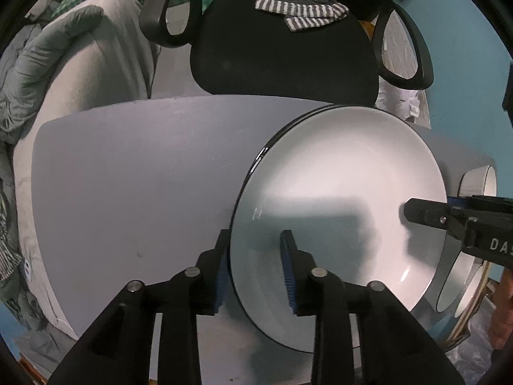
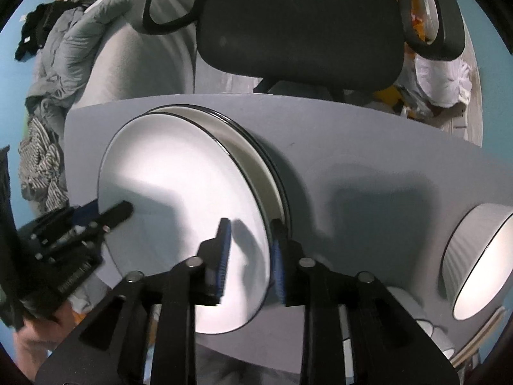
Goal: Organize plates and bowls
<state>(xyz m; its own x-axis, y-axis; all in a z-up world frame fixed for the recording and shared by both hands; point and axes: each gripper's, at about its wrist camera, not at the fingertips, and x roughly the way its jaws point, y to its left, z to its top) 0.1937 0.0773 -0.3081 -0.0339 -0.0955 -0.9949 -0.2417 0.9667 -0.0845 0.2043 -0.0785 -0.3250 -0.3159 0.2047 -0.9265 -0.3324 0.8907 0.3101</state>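
Bare table (image 1: pixel 128 192) left; bowl (image 2: pixel 477 256) blocking right.

A lived-in bedroom: rumpled bedding (image 1: pixel 41 64), office chair (image 1: pixel 282 54).

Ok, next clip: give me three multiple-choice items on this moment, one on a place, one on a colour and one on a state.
1. In the right wrist view, where is the bowl?
A. On top of the plates
B. On the table, right of the plates
C. On the table, left of the plates

2. What colour are the plates' rims?
A. Blue
B. Gold
C. Black

3. How does the right gripper stand?
A. Jaws apart, one on each side of a plate's rim
B. Jaws shut on the bowl
C. Jaws shut on nothing, clear of the plates

Answers:
1. B, since the bowl sits alone on the grey top off to the right.
2. C, since a thin black line edges each white plate.
3. A, since there is a clear gap between the blue pads, with the rim inside it.
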